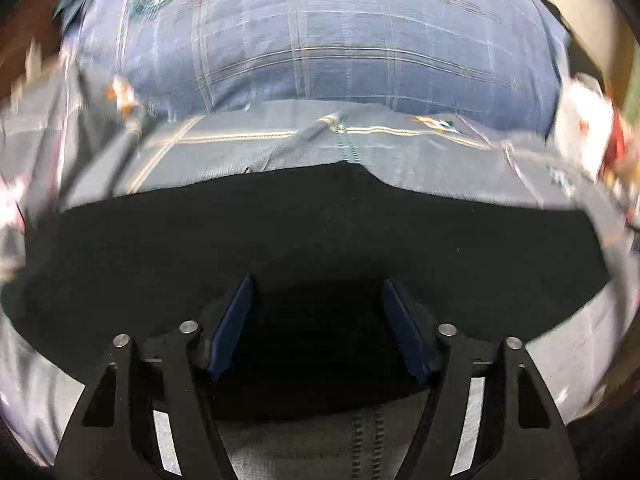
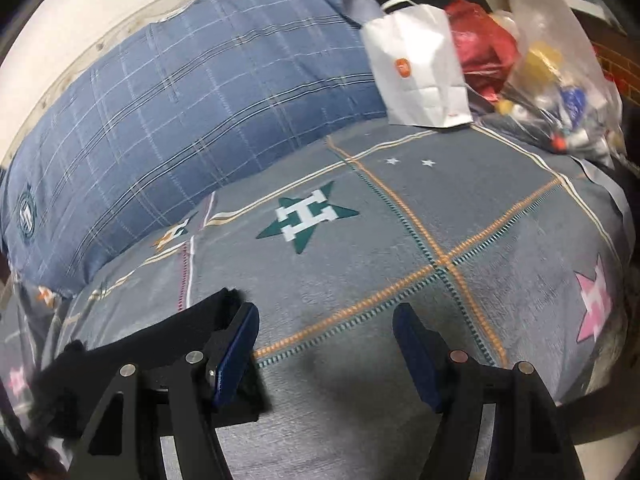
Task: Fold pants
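Black pants (image 1: 320, 232) lie flat across the grey patterned bedsheet (image 1: 420, 160) in the left wrist view, spanning most of the width. My left gripper (image 1: 318, 292) is open, its blue pads (image 1: 236, 324) spread just above the near part of the pants, holding nothing. In the right wrist view my right gripper (image 2: 326, 320) is open and empty over the bedsheet (image 2: 360, 272). One end of the black pants (image 2: 152, 328) lies at the lower left, beside the left finger (image 2: 236, 352).
A blue plaid pillow (image 2: 192, 120) lies along the far side of the bed, also in the left wrist view (image 1: 320, 40). A white paper bag (image 2: 420, 68), a red bag (image 2: 484, 44) and a clear plastic bag of items (image 2: 560, 92) sit at the far right corner.
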Demonstrator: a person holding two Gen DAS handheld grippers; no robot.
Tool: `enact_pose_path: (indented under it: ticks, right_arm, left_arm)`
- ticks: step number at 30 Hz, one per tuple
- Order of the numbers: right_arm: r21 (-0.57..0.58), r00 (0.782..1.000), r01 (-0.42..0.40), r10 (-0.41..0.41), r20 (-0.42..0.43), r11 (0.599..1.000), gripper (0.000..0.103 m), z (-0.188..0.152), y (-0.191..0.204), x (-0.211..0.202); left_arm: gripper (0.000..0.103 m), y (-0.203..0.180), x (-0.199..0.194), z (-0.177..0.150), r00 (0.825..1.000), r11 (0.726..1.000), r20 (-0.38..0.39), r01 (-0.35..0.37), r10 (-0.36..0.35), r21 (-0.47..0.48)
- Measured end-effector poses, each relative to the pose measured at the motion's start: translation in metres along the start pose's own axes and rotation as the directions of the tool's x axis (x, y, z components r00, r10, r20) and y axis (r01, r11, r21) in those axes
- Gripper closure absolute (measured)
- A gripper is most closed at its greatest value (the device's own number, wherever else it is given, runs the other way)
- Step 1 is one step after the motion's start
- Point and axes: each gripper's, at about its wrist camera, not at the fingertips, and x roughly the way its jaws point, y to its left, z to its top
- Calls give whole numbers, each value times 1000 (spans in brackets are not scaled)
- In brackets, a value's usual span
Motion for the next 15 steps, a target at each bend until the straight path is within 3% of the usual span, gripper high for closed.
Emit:
enact_pose_path:
  ticks: [2, 6, 8, 9, 11, 12, 14, 15]
  right_arm:
    - [1, 1000, 2, -2, 1, 1000, 36, 1, 1, 0]
    - [-34, 1000, -15, 16, 18, 999, 36, 2, 11, -2]
    - [-52, 999, -48, 49, 23, 997, 36, -1, 15, -5]
    - [-34, 994, -108, 108, 2, 994, 36, -4, 15, -5]
    - [74, 969, -240, 243, -38, 968, 36, -13, 6, -2]
    - [206, 930, -349, 365, -44, 914, 36, -25, -3, 0]
    - [334, 875, -444, 482, -38, 831, 36, -40, -12, 4]
    - [374, 858, -465, 512, -32, 803, 36, -48, -15, 7]
  left_arm:
    - [31, 1, -4, 2, 1000, 1000, -3, 19, -19, -8]
    - [31, 19, -19, 30, 995, 989, 48, 97, -92, -113]
    - [31, 24, -20, 51, 993, 988, 54, 114, -109, -100]
    - [31, 24, -17, 58, 994, 992, 46, 106, -102, -75]
    - [31, 24, -9, 58, 996, 996, 23, 81, -80, -24]
    - [31, 24, -4, 53, 997, 997, 17, 71, -71, -13]
    - [31, 24, 3, 41, 997, 996, -16, 78, -79, -42]
    - [31, 22, 7, 36, 995, 994, -30, 93, -95, -56]
